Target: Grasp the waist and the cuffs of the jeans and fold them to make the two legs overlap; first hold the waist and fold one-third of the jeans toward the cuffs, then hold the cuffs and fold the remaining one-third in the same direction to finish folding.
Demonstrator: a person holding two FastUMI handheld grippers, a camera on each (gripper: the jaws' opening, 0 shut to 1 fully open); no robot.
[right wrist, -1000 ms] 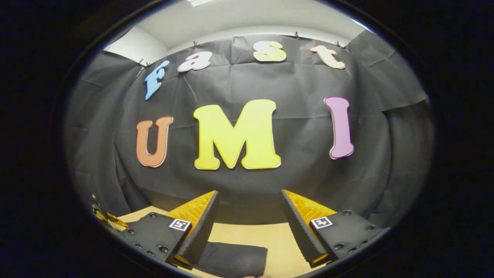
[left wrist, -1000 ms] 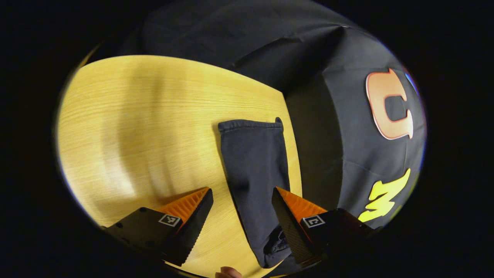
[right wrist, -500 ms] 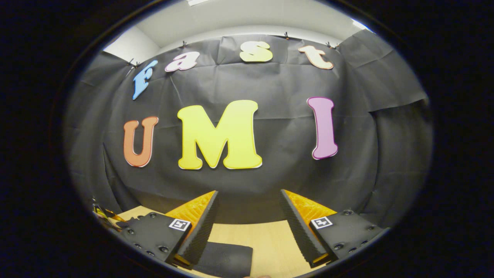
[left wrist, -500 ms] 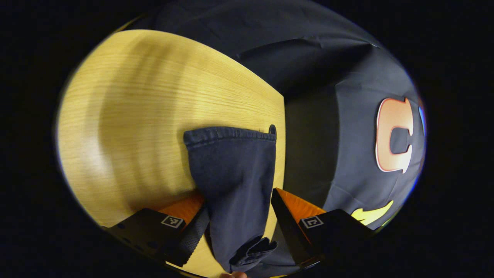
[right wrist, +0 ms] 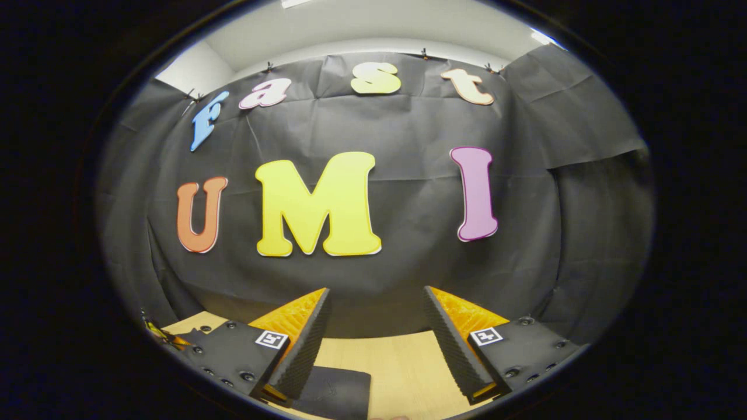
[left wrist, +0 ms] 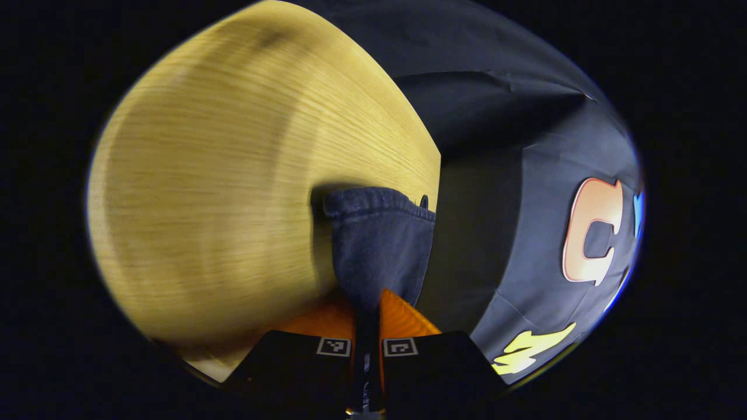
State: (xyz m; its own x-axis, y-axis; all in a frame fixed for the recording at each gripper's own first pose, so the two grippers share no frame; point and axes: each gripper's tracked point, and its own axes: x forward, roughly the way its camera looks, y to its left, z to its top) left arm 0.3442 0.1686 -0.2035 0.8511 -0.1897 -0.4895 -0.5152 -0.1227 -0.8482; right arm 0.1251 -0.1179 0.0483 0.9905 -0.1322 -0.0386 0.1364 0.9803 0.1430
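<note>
Left gripper (left wrist: 366, 309): jaws pressing together, pinching a fold of the jeans (left wrist: 379, 245). From the pinch the dark cloth is running toward 12 o'clock, its hemmed end lying on the bench (left wrist: 233, 186) close to the bench's edge at 3 o'clock.

Right gripper (right wrist: 376, 326): jaws standing spread, gripping nothing, pointing at the booth wall. A dark corner of the jeans (right wrist: 332, 394) is lying on the bench (right wrist: 402, 373) at 7 o'clock, partly under the left-hand jaw.
</note>
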